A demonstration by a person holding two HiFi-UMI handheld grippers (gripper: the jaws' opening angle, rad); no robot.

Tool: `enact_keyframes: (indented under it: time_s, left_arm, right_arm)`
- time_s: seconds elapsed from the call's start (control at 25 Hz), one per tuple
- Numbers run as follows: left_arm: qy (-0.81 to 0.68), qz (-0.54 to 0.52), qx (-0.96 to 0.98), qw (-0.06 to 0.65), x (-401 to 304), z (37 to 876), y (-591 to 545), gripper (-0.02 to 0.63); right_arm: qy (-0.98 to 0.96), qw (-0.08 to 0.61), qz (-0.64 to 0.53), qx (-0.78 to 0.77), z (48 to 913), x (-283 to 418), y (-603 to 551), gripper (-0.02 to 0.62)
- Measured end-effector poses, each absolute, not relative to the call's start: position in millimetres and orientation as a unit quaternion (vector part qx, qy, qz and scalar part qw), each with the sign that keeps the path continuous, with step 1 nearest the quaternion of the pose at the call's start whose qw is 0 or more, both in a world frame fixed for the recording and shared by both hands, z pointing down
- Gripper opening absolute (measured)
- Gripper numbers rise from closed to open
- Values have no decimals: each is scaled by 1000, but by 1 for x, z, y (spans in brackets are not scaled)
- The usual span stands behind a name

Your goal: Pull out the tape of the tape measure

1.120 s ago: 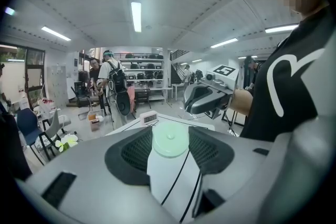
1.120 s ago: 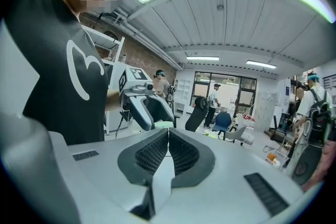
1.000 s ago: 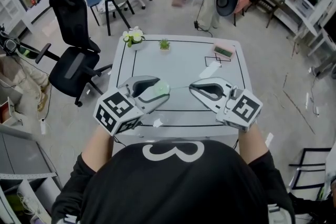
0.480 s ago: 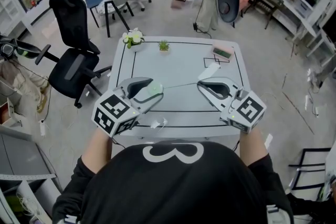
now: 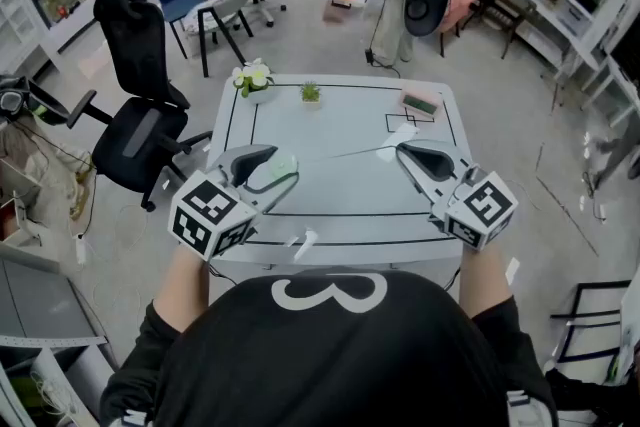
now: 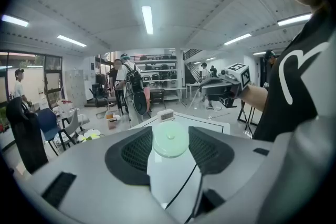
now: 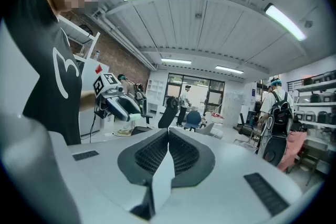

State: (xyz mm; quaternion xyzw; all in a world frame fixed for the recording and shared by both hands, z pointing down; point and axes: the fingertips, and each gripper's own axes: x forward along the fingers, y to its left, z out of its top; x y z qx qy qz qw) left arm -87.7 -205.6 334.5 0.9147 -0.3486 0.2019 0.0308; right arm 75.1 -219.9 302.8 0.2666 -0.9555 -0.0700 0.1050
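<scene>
A round pale green tape measure (image 5: 282,168) sits between the jaws of my left gripper (image 5: 287,162), which is shut on it above the left side of the white table (image 5: 340,120). A thin line of tape (image 5: 345,154) runs from it to the right, into the tips of my right gripper (image 5: 402,151). That gripper's jaws are pressed together on the tape's end. In the left gripper view the green case (image 6: 169,141) fills the gap in the left gripper (image 6: 170,129). The right gripper view shows the right gripper (image 7: 168,135) with no gap between its pads.
On the table's far edge stand white flowers (image 5: 252,73), a small green plant (image 5: 311,92) and a pink and green box (image 5: 420,102). A white slip (image 5: 403,130) lies near the right gripper. A black office chair (image 5: 140,115) is left of the table.
The two grippers have drawn apart, the left one to the left and the right one to the right. The stretch of tape between them is longer.
</scene>
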Motion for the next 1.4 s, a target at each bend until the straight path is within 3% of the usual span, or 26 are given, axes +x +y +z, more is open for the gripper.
enact_keyframes:
  time_s: [0.84,1.4]
  left_arm:
    - [-410,233,881,32,-133,359,-222,218]
    - [-392,239,888,39,-120,367,-226,218]
  right_arm:
    - [-929,106,-40,354,321,125,-244,17]
    - [-929,101,-14,357,332,125,-252,17]
